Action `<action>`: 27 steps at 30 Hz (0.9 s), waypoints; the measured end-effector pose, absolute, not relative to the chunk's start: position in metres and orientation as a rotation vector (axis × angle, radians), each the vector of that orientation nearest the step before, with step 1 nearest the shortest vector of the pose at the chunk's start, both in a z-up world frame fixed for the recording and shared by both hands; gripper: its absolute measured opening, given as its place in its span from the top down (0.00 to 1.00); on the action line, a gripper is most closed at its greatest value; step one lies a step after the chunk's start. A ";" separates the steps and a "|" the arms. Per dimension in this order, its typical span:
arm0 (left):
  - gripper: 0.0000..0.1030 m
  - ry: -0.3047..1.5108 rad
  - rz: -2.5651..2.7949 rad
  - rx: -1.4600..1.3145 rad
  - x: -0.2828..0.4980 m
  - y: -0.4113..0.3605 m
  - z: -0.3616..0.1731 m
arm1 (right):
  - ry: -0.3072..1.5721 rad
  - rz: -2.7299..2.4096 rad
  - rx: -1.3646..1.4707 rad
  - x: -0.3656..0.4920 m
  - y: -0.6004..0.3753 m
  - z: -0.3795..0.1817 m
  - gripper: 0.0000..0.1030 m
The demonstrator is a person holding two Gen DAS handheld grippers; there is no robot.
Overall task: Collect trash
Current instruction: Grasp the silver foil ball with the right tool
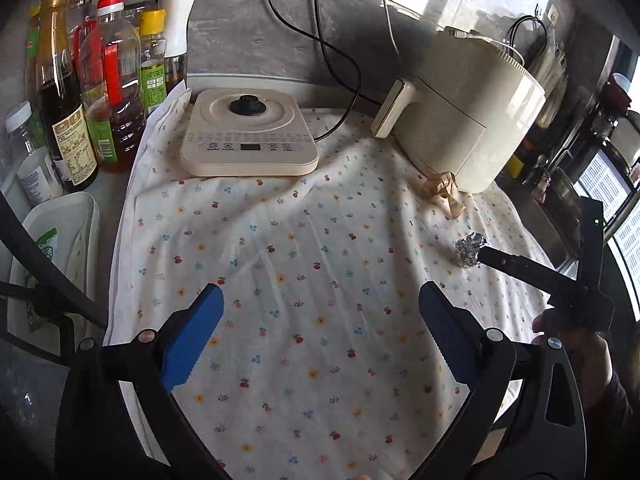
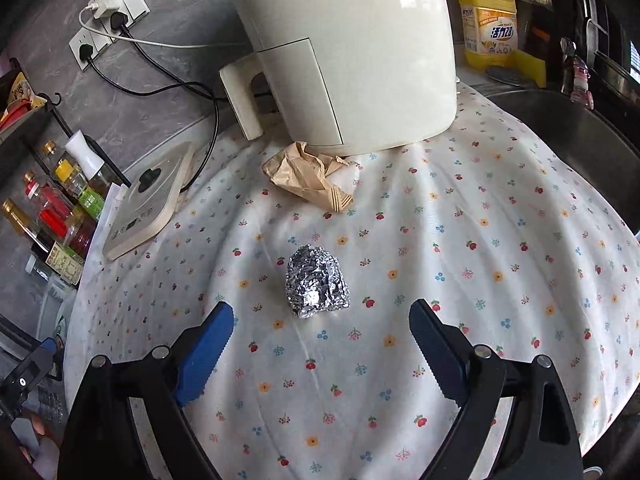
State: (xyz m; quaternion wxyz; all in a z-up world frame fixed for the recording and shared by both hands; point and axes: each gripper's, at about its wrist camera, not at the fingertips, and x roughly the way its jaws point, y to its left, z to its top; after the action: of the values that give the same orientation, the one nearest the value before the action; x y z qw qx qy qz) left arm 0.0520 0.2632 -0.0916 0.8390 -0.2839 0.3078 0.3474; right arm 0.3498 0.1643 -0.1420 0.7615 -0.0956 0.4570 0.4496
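Observation:
A crumpled foil ball (image 2: pixel 317 282) lies on the flowered cloth (image 2: pixel 460 248), just ahead of my open right gripper (image 2: pixel 321 320), whose jaws stand wide on either side of it, apart from it. The foil also shows in the left wrist view (image 1: pixel 470 250), with the right gripper's finger (image 1: pixel 516 266) next to it. A crumpled brown paper bag (image 2: pixel 306 174) lies against the base of the white air fryer (image 2: pixel 344 52); it shows in the left wrist view (image 1: pixel 444 192) too. My left gripper (image 1: pixel 320 304) is open and empty over the cloth's middle.
A beige induction cooker (image 1: pixel 250 136) sits at the back left, with sauce bottles (image 1: pixel 104 80) beside it. A white tray (image 1: pixel 60 256) holding a green-printed wrapper stands left of the cloth. Cables (image 2: pixel 160 72) run to wall sockets. A yellow detergent bottle (image 2: pixel 490 24) and a dark sink (image 2: pixel 580 136) are right.

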 end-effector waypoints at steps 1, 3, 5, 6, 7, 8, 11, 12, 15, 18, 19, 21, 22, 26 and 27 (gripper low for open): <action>0.06 0.653 0.734 -0.607 0.051 0.266 -0.094 | 0.997 0.975 -0.217 0.350 0.170 -0.145 0.15; 0.06 0.659 0.734 -0.615 0.051 0.271 -0.099 | 0.988 0.966 -0.244 0.351 0.181 -0.148 0.16; 0.06 0.660 0.729 -0.623 0.053 0.278 -0.102 | 0.988 0.976 -0.270 0.351 0.189 -0.152 0.17; 0.06 0.659 0.727 -0.627 0.054 0.281 -0.104 | 1.005 0.992 -0.283 0.352 0.194 -0.155 0.29; 0.06 0.659 0.724 -0.631 0.056 0.283 -0.105 | 1.028 1.003 -0.299 0.352 0.198 -0.158 0.54; 0.06 0.659 0.720 -0.635 0.059 0.286 -0.107 | 1.046 1.006 -0.314 0.353 0.201 -0.161 0.65; 0.06 0.653 0.696 -0.643 0.068 0.293 -0.109 | 1.031 0.987 -0.307 0.354 0.198 -0.156 0.64; 0.06 0.649 0.687 -0.643 0.072 0.295 -0.109 | 1.027 0.988 -0.303 0.354 0.197 -0.154 0.65; 0.06 0.639 0.650 -0.651 0.087 0.301 -0.108 | 1.008 0.975 -0.295 0.352 0.192 -0.144 0.65; 0.06 0.619 0.612 -0.633 0.107 0.304 -0.105 | 1.001 0.965 -0.261 0.353 0.181 -0.132 0.65; 0.06 0.613 0.606 -0.613 0.115 0.303 -0.103 | 1.005 0.961 -0.242 0.355 0.176 -0.128 0.65; 0.06 0.610 0.575 -0.590 0.131 0.304 -0.103 | 1.008 0.941 -0.209 0.359 0.164 -0.121 0.65; 0.06 0.607 0.558 -0.586 0.140 0.305 -0.104 | 1.002 0.924 -0.207 0.360 0.158 -0.118 0.65; 0.06 0.607 0.483 -0.560 0.177 0.306 -0.103 | 0.982 0.869 -0.215 0.369 0.134 -0.112 0.65; 0.06 0.609 0.463 -0.550 0.187 0.306 -0.103 | 0.981 0.851 -0.209 0.373 0.127 -0.110 0.65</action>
State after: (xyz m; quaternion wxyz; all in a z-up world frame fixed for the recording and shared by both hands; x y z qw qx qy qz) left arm 0.1871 0.3060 -0.1031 0.8910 -0.2647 0.2936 0.2231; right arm 0.3731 0.1267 -0.1105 0.7914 -0.0969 0.4559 0.3956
